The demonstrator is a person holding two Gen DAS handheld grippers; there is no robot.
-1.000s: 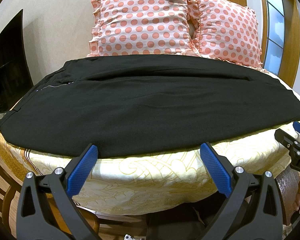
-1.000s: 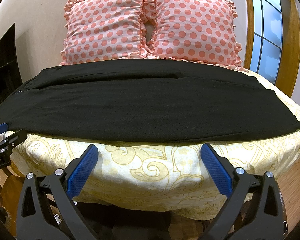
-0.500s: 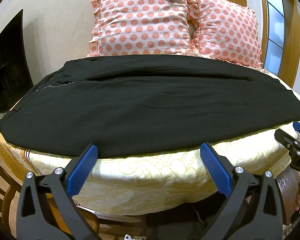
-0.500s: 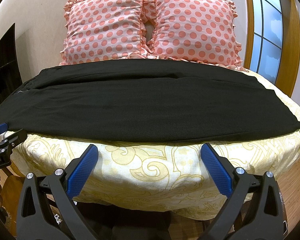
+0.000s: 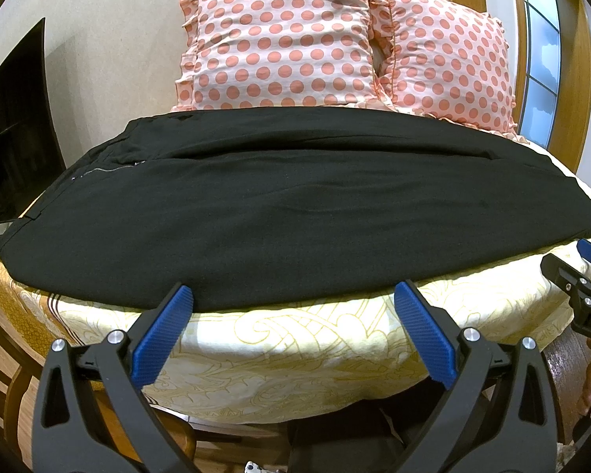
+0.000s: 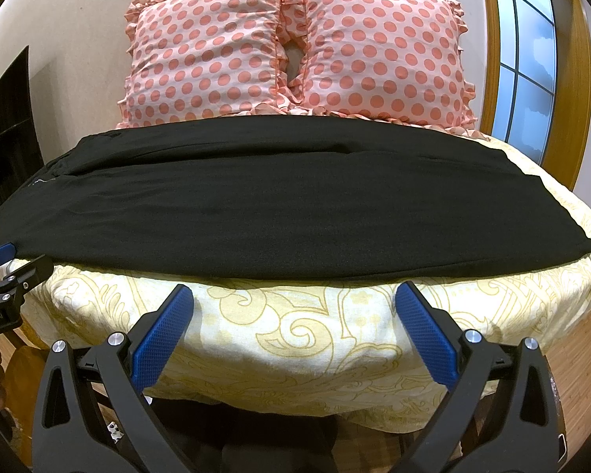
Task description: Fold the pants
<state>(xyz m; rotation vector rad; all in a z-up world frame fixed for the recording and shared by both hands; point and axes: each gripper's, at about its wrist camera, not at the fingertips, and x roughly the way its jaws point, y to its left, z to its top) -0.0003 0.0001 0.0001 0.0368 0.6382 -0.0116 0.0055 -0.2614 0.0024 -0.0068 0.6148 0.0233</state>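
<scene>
Black pants [image 5: 287, 213] lie flat across the bed, waist with zipper at the left, leg ends at the right; they also show in the right wrist view [image 6: 279, 205]. My left gripper [image 5: 293, 315] is open and empty, just short of the pants' near edge. My right gripper [image 6: 293, 315] is open and empty, over the bed's front edge, short of the pants. Each gripper shows at the edge of the other's view: the right one [image 5: 583, 276], the left one [image 6: 8, 276].
The bed has a yellow patterned cover [image 6: 303, 327]. Two pink polka-dot pillows [image 6: 295, 47] lean on the wall behind the pants. A dark screen [image 5: 15, 134] stands at left. A wood-framed window [image 6: 532, 63] is at right. Wooden floor [image 6: 587, 354] lies below.
</scene>
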